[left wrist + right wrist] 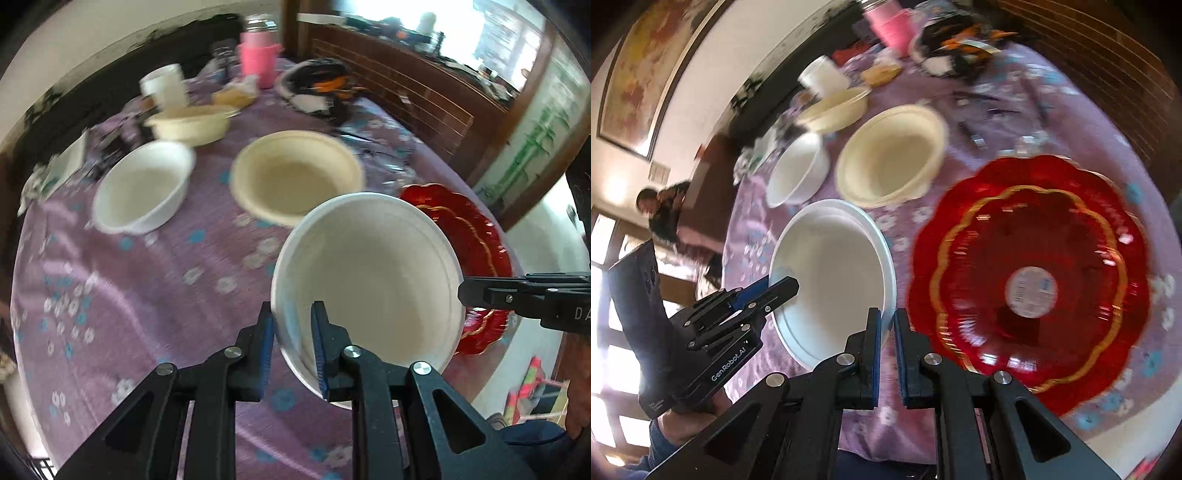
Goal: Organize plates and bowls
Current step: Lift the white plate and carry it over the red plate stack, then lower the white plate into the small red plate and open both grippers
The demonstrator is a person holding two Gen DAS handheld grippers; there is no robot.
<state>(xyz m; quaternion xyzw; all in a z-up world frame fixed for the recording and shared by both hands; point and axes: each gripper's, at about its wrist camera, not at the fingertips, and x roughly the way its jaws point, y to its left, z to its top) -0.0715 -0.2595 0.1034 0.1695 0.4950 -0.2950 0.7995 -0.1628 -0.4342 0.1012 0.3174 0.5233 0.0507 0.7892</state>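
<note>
Closest to us, our left tongs (291, 321) were nipped onto the near rim of the white bowl (369, 280), with one blue pad inside the bowl and one outside. The bowl was tipped and lifted a little above the worktop (147, 288), which had a purple cloth with small flowers on it. Our right tongs (888, 317) were almost shut, with only a thin gap. The other side of the same bowl's rim went into that gap, so both tongs held the one bowl between them.

Just beside the white bowl, on its right, was the red plate (1015, 229). It had a wavy edge, a gold ring and a round sticker in the middle. We could not tell if the plate and the bowl touched.

A bit further back sat a big cream bowl (295, 177), the right way up and with nothing in it. To its left sat a smaller white bowl (144, 184). Behind that one was a second cream bowl (188, 123).

At the far end of the worktop stood a white cup (166, 85) and a pink jug (258, 55). Beside them was a dark tray (317, 88), too blurry for us to make out.
</note>
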